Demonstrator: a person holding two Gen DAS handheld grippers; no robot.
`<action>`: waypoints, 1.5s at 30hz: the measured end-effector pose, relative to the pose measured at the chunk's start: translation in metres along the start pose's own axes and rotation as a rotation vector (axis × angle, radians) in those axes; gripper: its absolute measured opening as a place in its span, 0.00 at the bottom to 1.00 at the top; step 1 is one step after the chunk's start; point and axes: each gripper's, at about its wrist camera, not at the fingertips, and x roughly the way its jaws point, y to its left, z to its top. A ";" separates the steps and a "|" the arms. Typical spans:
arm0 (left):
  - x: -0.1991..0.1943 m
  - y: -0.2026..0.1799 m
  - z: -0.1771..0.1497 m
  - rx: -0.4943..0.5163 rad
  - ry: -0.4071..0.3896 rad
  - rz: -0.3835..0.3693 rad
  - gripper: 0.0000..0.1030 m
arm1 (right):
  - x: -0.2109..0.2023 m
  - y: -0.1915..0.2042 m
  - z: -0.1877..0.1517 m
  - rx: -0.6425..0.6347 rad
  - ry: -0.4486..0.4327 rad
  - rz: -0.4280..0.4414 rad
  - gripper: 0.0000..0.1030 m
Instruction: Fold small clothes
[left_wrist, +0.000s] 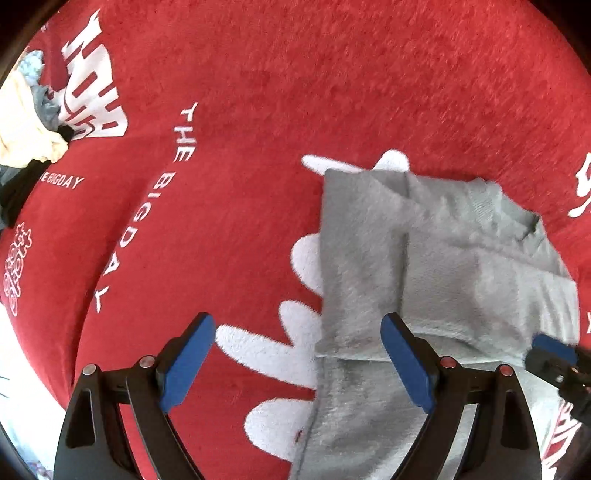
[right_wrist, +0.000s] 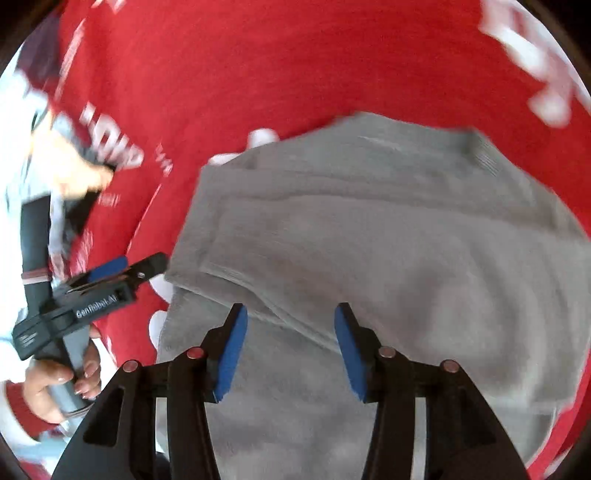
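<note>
Lying on a red fleece blanket (left_wrist: 332, 92) with white lettering, the grey garment (left_wrist: 424, 251) served as the landmark, partly folded with several layers stacked. Far to its left, at the blanket's edge, sat a heap of other clothes (left_wrist: 26, 122) in cream, blue and black. Nearer on the garment's left, the left hand-held gripper (left_wrist: 298, 363) hovered with its blue pads spread wide, one pad over the bare blanket and the other over the garment's left part, nothing between them. In the right wrist view, a person's hand (right_wrist: 55, 384) gripped that tool's handle left of the garment. Over the garment's near edge, the right hand-held gripper (right_wrist: 291, 349) stood with its pads parted and clear of the cloth, pinching nothing. That view was blurred, so finer folds could not be told.
</note>
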 end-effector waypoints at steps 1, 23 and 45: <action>-0.003 -0.003 0.002 0.002 -0.006 -0.010 0.89 | -0.012 -0.017 -0.006 0.061 -0.010 -0.009 0.52; 0.045 -0.104 -0.001 0.186 0.124 -0.063 0.91 | -0.082 -0.219 -0.091 0.728 -0.137 -0.026 0.07; 0.004 -0.125 -0.019 0.237 0.184 -0.086 0.91 | -0.083 -0.139 -0.096 0.508 -0.012 -0.098 0.49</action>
